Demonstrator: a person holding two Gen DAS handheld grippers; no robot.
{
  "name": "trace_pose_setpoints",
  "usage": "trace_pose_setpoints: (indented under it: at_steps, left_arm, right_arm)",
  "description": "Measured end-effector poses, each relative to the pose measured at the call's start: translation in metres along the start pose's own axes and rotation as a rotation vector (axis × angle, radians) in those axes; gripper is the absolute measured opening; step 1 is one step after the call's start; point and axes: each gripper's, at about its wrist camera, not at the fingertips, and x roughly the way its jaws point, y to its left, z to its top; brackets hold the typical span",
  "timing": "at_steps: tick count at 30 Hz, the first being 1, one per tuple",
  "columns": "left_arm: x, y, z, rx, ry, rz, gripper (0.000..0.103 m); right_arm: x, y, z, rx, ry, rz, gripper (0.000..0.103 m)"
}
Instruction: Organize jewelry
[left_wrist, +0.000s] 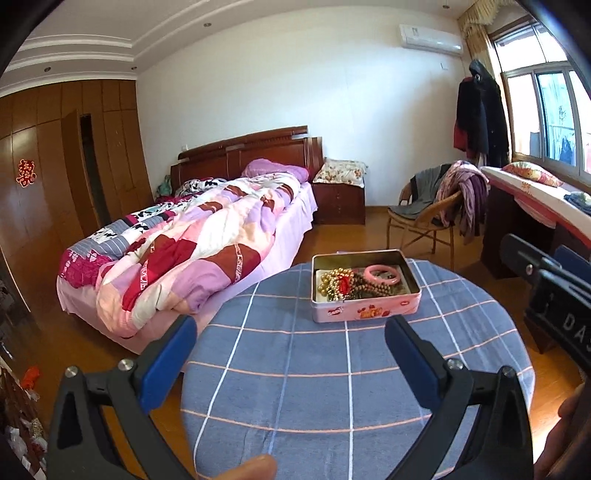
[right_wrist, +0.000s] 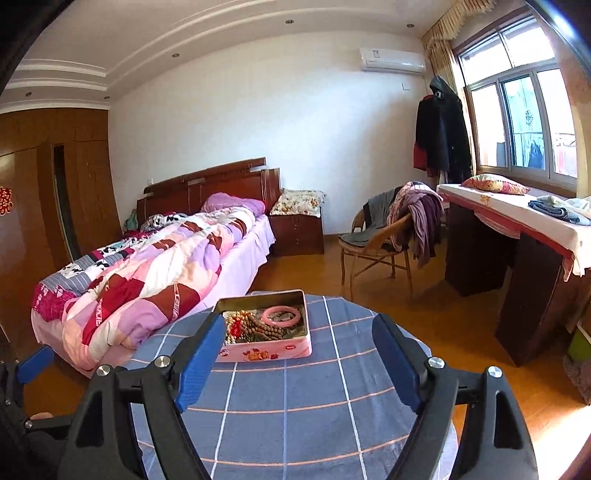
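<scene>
Two wrist views over the round table, facing the bed wall

Both look forward along wide-spread fingers across the checked table (left_wrist: 332, 369); the right view sits slightly farther back and rightward. They share the tin (left_wrist: 364, 310) near the far edge, bed (right_wrist: 147, 273) and window (right_wrist: 517, 122).

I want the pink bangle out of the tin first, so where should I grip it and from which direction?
Judging by its pose, come straight down from above with the right hand-held gripper. The pink ring-shaped bangle lies flat in the open pink metal tin, beside the gold bead necklaces. Put one finger through its hole and pinch the rim on the side away from the beads.
</scene>
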Motion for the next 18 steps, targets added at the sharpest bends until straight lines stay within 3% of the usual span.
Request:
trace_pose_setpoints:
  at_steps: [18]
  left_arm:
    - [-0.0059,0.0009,-0.0003,-0.012,-0.025,-0.003,0.103]
  right_arm:
    - [-0.0043,0.0009,-0.0004,-0.003,-0.013,0.005,0.083]
